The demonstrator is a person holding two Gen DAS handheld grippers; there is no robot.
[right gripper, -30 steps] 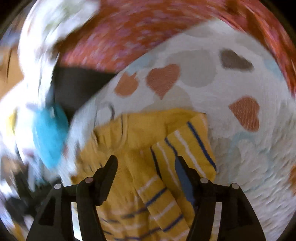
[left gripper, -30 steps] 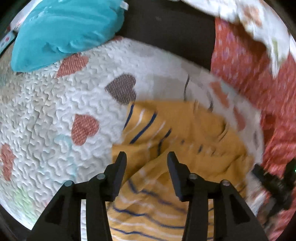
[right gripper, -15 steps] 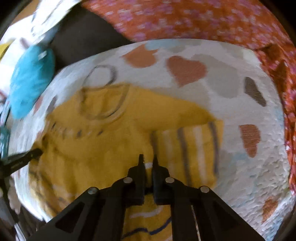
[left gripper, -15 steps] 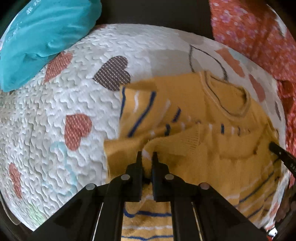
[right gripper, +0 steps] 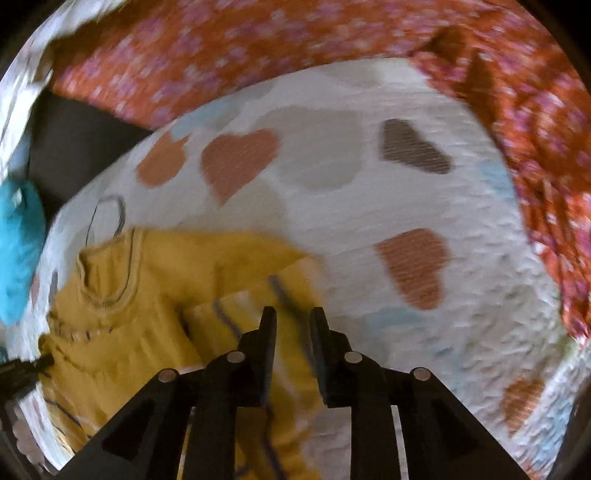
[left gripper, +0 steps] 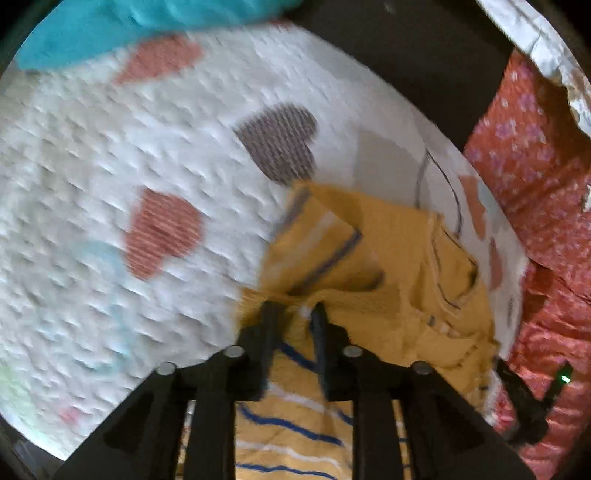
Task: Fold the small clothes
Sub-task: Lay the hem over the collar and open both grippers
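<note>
Left gripper [left gripper: 293,314]: jaws narrowly apart and opening over the folded sleeve edge of the yellow striped sweater [left gripper: 373,258], whether the pads still touch it I cannot tell. Sweater lies on the white heart-print quilt [left gripper: 110,155]. Right gripper [right gripper: 293,317]: jaws likewise opening above the sweater's other sleeve, orange floral fabric [right gripper: 258,48] beyond.

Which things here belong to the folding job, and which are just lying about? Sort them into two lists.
Part of the job:
- yellow striped sweater
- left tongs, opening, knit between them
- right tongs, opening over the sleeve

Lying about:
- heart-print quilt beneath
- teal cloth
- red floral fabric
</note>
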